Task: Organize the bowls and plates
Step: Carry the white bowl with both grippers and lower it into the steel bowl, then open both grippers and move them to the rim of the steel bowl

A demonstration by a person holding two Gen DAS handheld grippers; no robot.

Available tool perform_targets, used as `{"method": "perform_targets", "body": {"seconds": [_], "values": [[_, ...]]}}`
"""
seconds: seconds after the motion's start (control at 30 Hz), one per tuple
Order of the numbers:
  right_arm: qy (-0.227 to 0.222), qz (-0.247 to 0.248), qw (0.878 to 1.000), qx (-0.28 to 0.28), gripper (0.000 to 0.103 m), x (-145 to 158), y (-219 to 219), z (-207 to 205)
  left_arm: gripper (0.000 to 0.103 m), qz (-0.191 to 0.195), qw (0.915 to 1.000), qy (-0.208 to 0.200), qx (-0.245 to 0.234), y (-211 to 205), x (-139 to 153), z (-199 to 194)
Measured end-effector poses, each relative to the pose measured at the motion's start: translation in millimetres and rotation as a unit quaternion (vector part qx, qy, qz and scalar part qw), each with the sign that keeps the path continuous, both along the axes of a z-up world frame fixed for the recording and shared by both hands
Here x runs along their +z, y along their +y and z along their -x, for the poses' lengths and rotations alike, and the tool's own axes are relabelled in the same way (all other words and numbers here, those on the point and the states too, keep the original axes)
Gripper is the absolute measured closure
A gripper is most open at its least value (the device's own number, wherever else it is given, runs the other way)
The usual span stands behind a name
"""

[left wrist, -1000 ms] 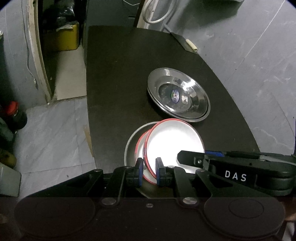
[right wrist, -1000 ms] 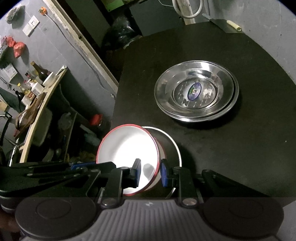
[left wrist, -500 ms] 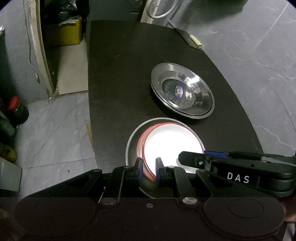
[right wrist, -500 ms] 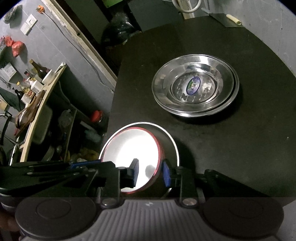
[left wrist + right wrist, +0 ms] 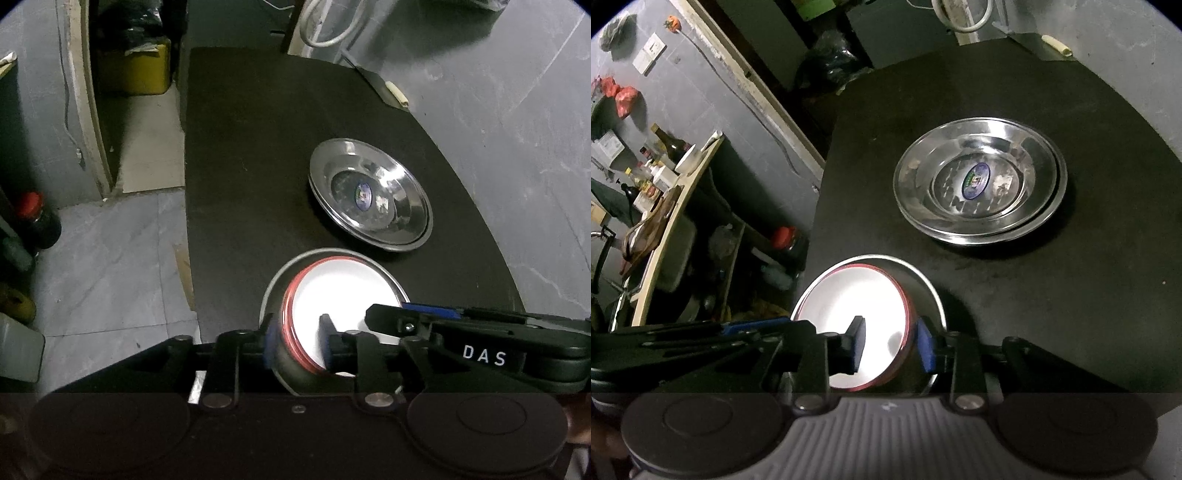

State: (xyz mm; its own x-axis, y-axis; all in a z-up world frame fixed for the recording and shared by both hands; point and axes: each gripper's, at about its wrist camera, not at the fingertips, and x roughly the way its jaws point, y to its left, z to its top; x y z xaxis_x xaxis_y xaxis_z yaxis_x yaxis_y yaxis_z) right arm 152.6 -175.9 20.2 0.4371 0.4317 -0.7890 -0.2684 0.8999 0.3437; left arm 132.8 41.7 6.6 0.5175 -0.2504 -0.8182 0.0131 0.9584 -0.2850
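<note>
A white bowl with a red rim [image 5: 340,291] [image 5: 857,302] rests nested in a steel bowl [image 5: 273,291] [image 5: 923,284] at the near edge of the black table [image 5: 251,155] [image 5: 1071,295]. My left gripper [image 5: 297,341] is open, its fingers straddling the near-left rims of both bowls. My right gripper [image 5: 892,343] is open, its fingers straddling the white bowl's right rim. The right gripper also shows in the left wrist view [image 5: 384,315]. A stack of steel plates [image 5: 369,194] [image 5: 979,181] lies further back on the table.
The table's left edge drops to a grey tiled floor [image 5: 110,251] with a red-capped bottle [image 5: 35,218]. A grey wall [image 5: 517,110] runs along the right. A cluttered shelf with bottles [image 5: 661,166] stands at the left.
The white bowl, held tilted above the steel bowl, has been lowered flat into it. Both grippers have opened and let go of its rim.
</note>
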Motion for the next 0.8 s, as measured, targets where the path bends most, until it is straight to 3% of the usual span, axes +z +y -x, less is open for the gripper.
{"method": "perform_targets", "body": {"seconds": [0.13, 0.3, 0.4, 0.5, 0.63, 0.8], "values": [[-0.024, -0.005, 1.0, -0.013, 0.065, 7, -4, 4, 0.041, -0.004, 0.9997, -0.021, 0.015, 5, 7, 3], [-0.044, -0.014, 0.998, -0.04, 0.05, 11, -13, 6, 0.029, 0.001, 0.9993, -0.035, 0.015, 7, 10, 5], [-0.054, -0.013, 0.997, -0.06, 0.036, 13, -18, 6, 0.02, -0.002, 0.9989, -0.044, 0.015, 7, 13, 6], [-0.061, -0.012, 0.995, -0.074, 0.016, 13, -22, 6, 0.002, -0.015, 0.9982, -0.053, 0.023, 7, 16, 7], [-0.065, -0.001, 0.994, -0.092, 0.002, 14, -24, 7, 0.001, -0.02, 0.9975, -0.057, 0.036, 11, 17, 8], [-0.065, 0.002, 0.992, -0.105, 0.0, 11, -27, 8, 0.001, -0.03, 0.9972, -0.045, 0.052, 17, 14, 8]]}}
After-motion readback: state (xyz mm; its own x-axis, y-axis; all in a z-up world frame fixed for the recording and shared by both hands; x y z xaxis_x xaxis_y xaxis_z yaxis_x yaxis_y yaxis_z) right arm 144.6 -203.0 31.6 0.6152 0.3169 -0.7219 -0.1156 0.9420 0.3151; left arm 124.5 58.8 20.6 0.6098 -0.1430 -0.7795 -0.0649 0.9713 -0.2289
